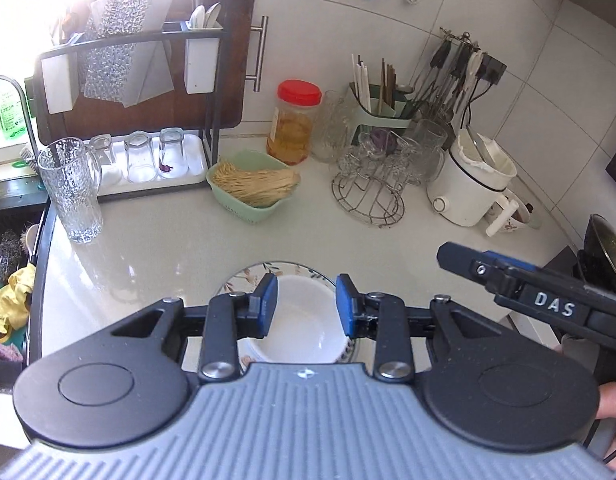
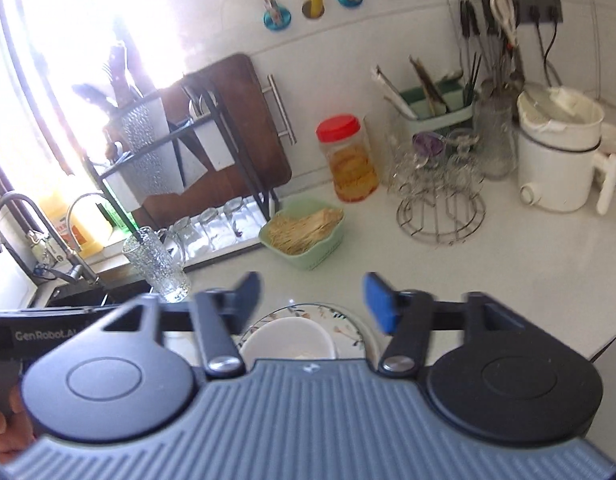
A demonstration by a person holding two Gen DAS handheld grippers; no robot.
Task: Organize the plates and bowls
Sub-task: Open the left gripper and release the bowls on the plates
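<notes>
Left gripper (image 1: pixel 306 306): jaws partly apart, blue pads (image 1: pixel 270 300) hanging above the white bowl (image 1: pixel 304 332), nothing between them and no contact seen.

Right gripper (image 2: pixel 311 300): jaws wide apart, nothing held. Its left finger (image 2: pixel 248 290) is motion-blurred, so whether it clears the dishes below is probably yes, but not certain. In the left wrist view the right gripper enters from 3 o'clock, tip over bare counter.

White bowl sits inside the floral-rimmed plate (image 1: pixel 268 270), both on the pale countertop (image 1: pixel 168 248), at 6 o'clock in both views, directly under the grippers.

Surroundings, left wrist view: textured glass tumbler (image 1: pixel 72 192) at 9 o'clock near the sink edge; green basket of dry noodles (image 1: pixel 252 186) at 12 o'clock beyond the plate; red-lidded jar (image 1: pixel 294 122) behind it; wire glass rack (image 1: pixel 367 196) at 1 o'clock; white electric pot (image 1: pixel 471 184) at 2 o'clock. A hand (image 2: pixel 4 428) grips the handle at 8 o'clock in the right wrist view.
</notes>
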